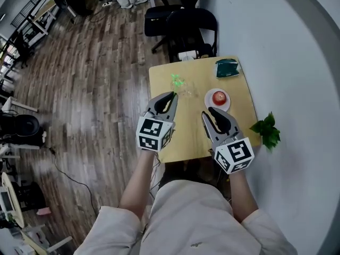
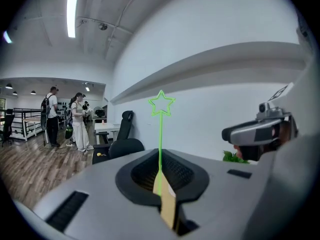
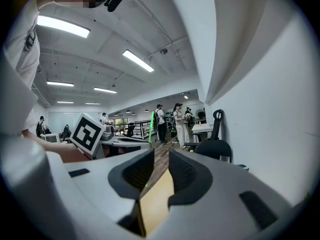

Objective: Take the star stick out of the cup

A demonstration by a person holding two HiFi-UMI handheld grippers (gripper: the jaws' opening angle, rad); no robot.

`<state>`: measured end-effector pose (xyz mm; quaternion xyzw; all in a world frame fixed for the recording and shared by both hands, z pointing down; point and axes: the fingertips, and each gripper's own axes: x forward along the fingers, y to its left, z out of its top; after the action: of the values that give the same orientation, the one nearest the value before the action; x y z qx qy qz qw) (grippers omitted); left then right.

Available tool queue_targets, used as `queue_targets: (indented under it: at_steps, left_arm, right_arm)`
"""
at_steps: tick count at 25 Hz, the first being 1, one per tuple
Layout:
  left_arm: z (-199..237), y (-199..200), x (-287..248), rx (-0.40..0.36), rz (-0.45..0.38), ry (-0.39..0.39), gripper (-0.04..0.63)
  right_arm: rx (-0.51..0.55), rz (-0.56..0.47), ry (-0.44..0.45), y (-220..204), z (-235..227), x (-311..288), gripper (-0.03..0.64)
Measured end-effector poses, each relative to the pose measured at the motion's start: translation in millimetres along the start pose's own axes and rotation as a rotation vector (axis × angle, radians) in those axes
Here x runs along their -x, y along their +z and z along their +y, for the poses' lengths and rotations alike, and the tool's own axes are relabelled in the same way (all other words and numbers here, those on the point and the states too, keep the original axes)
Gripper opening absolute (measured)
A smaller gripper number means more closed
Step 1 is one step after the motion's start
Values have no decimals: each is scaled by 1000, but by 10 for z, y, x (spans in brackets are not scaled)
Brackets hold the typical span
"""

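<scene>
Just one star stick [image 2: 160, 139], clamped (left gripper [image 2: 160, 178])

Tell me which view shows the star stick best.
The left gripper view: the star stick stands whole, with its outline star on top, clamped in the left gripper. The head view shows only a green blur; the right gripper view shows a thin green sliver.

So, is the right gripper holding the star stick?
No: the jaws of the right gripper stand apart over bare table, while the star stick is clamped in the left gripper.
</scene>
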<state>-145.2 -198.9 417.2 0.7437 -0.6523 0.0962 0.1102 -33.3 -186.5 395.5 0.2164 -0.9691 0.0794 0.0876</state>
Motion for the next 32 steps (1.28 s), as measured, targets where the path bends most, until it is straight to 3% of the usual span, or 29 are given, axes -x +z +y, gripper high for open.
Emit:
queue_targets:
  at_steps: [10, 32]
  left_arm:
    - [-199, 177, 601, 42, -85, 43, 18]
    - [-485, 176, 893, 38, -106, 42, 18]
  right_arm:
    - [28, -33, 82, 96, 261, 64, 67]
    - [78, -43, 126, 230, 496, 128, 30]
